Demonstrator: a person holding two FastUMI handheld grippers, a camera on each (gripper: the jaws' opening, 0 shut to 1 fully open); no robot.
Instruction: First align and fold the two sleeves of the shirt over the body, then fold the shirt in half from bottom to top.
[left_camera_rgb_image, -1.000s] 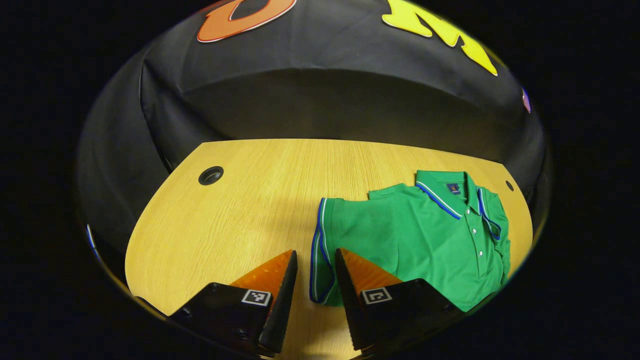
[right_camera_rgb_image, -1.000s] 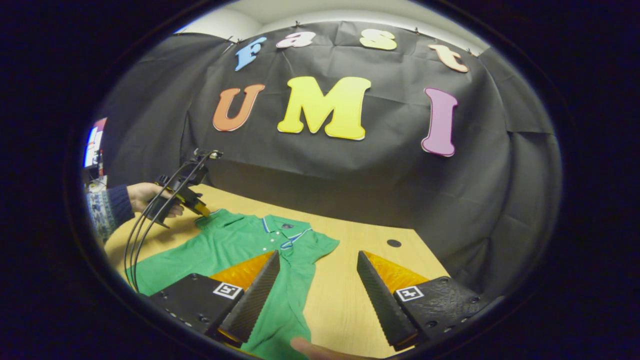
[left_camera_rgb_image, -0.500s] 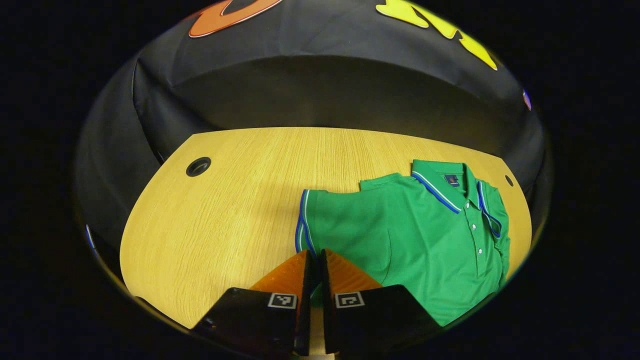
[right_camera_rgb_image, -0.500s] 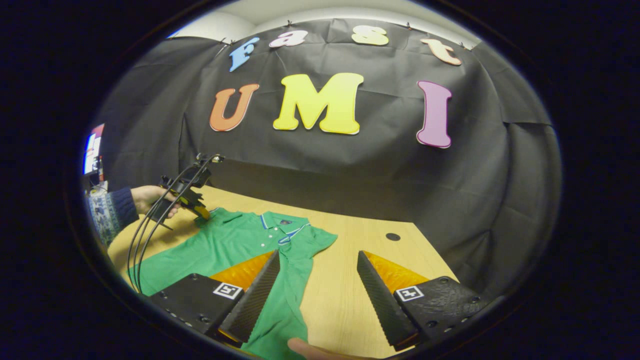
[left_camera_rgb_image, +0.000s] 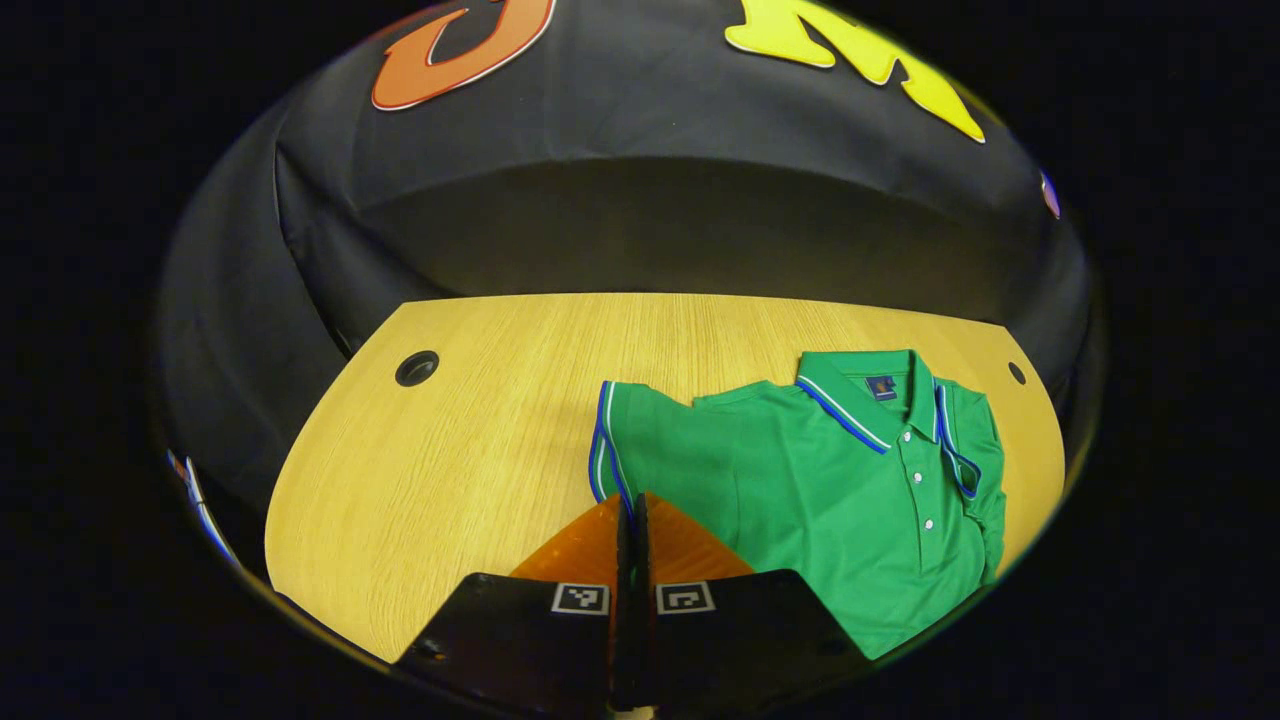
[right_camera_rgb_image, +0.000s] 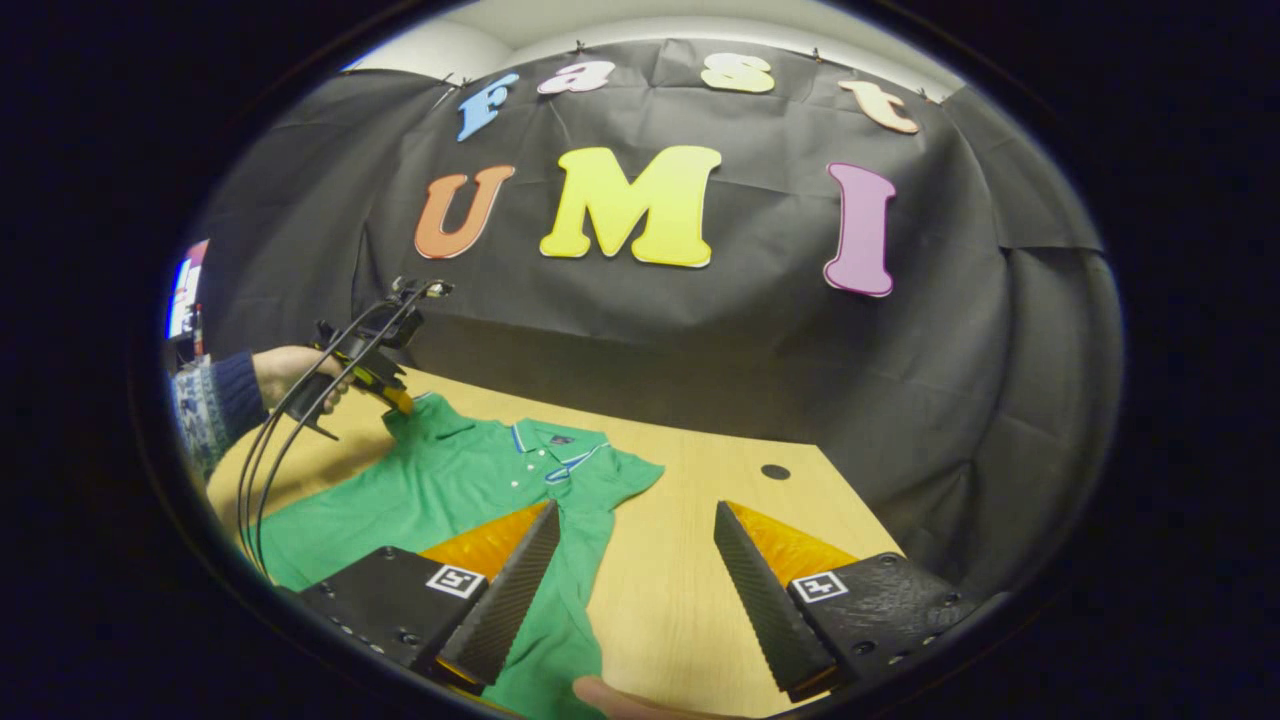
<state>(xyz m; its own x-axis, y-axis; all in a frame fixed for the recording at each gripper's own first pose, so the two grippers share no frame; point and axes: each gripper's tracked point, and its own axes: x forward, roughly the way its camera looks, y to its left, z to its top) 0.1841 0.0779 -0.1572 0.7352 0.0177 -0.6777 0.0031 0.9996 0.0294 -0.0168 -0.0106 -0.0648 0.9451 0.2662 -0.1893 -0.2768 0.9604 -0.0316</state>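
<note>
Left gripper view: the left gripper was seen at bottom centre, jaws pressed together with the blue-trimmed cuff of the sleeve clamped between the tips. The green polo shirt was laid on the wooden table, taking up the centre-right and lower right of the frame, collar toward the upper right, button placket running down the right side. The sleeve was spread just above the jaw tips, its striped edge at centre frame. A round cable hole was noted on the table at left, well apart from the shirt.

Right gripper view: the right gripper was seen at the bottom, jaws wide apart, nothing held between them. The shirt was lying at lower left; its lower body passed under and beside the left-hand finger, while bare table showed in the gap between the jaws. The other sleeve was spread flat near centre, above the jaws and clear of them. At the left edge, a hand with a dark cuff was seen holding the left gripper, whose tips were set on the shirt's far sleeve, lifted slightly off the table. A fingertip was visible at the bottom edge.
</note>
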